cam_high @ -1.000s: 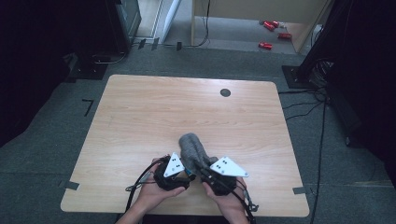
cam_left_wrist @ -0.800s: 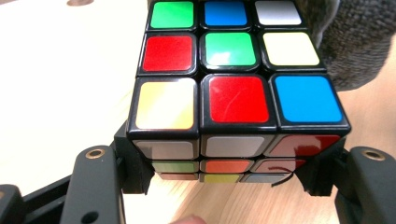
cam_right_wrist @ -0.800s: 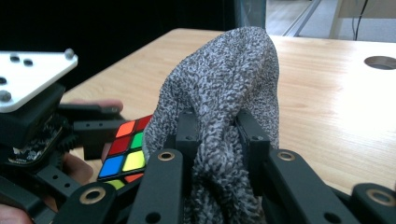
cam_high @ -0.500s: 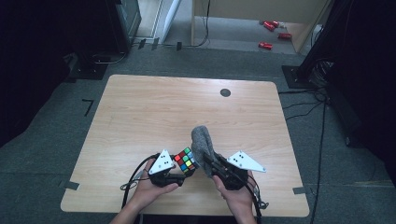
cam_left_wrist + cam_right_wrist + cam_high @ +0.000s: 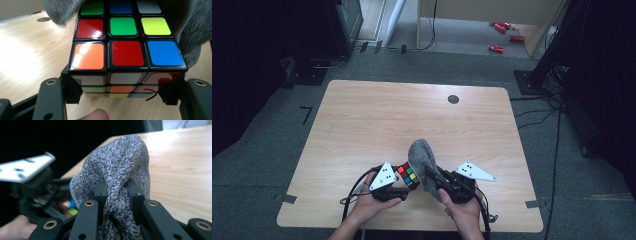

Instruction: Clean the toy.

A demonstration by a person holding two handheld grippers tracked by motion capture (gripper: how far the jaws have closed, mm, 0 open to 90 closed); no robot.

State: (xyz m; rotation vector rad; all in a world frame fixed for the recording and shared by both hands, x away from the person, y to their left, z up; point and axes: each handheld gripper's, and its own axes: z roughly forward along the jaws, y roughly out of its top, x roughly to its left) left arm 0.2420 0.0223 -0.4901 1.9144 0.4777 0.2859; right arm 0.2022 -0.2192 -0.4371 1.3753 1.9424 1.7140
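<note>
Puzzle cube of glossy plastic, its coloured stickers throwing glare within black edges, beside a grey cloth of rough, speckled, fuzzy knit; table of pale wood-grain laminate, smooth with a soft sheen; gripper arms matt black plastic.

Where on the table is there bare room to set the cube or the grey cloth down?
The table is bare from the far edge with the round grommet hole to mid-table, and along both side edges. It is crowded at the near edge, where the left gripper clamps the puzzle cube and the right gripper pinches the grey cloth.
</note>
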